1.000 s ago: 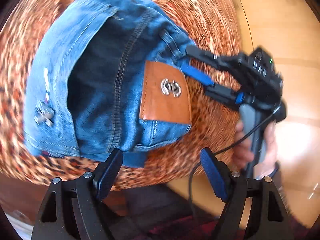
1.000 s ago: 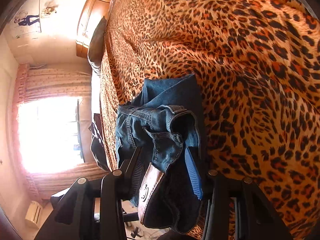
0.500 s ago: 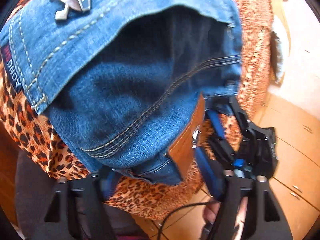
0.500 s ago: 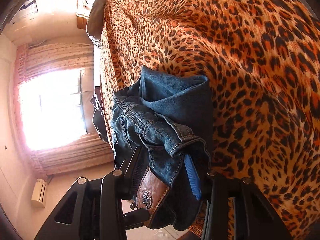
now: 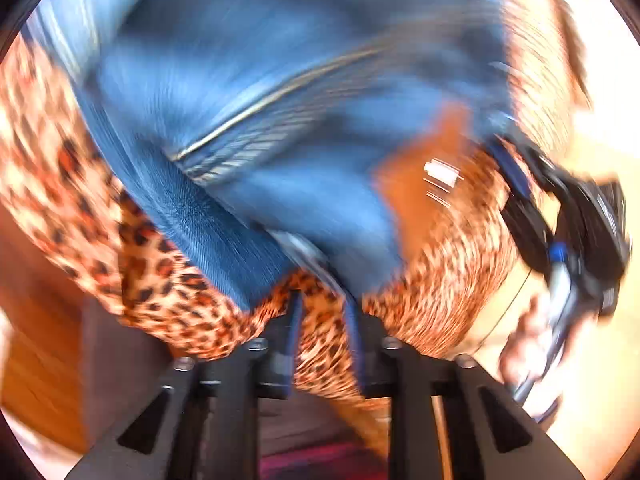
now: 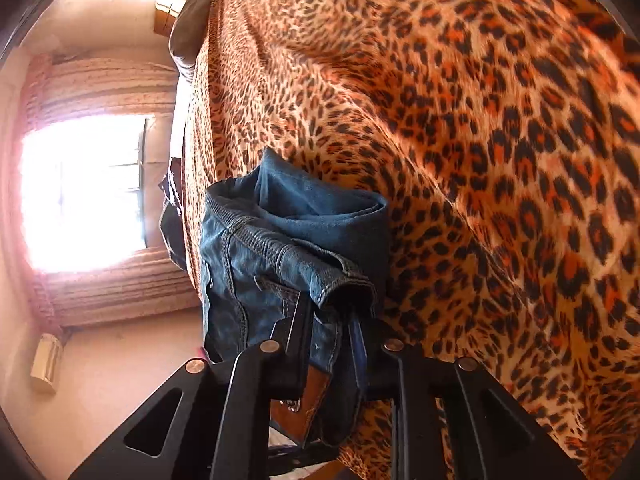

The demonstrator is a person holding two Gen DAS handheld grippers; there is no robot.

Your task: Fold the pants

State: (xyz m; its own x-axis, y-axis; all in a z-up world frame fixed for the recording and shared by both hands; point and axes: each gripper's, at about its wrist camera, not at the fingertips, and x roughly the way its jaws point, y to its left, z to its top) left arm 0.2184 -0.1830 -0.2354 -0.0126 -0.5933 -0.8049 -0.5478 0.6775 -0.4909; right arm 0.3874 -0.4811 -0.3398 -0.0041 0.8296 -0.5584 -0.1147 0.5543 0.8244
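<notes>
Folded blue jeans (image 5: 280, 120) lie on a leopard-print bedspread (image 5: 452, 272) near the bed's edge; this view is motion-blurred. My left gripper (image 5: 322, 304) sits at the jeans' near edge with its jaws closing. A narrow gap still shows between them, with leopard cloth in it and the denim edge at the tips. In the right wrist view the jeans (image 6: 296, 240) bunch up at the waistband. My right gripper (image 6: 328, 320) is closing, its pads against that denim, above the brown leather patch (image 6: 308, 416). The left view also shows the right gripper (image 5: 516, 160) beside the patch (image 5: 416, 184).
The bedspread (image 6: 480, 120) stretches far beyond the jeans. A hand (image 5: 528, 344) holds the right gripper over a pale wooden floor (image 5: 592, 120). A bright curtained window (image 6: 84, 192), a dark pillow (image 6: 188, 32) and dark clothing (image 6: 172, 224) lie past the bed's far side.
The left gripper has rolled and dropped close to the jeans' edge, its jaws narrowing from wide. The right gripper's jaws have drawn in onto the waistband, which bunches more.
</notes>
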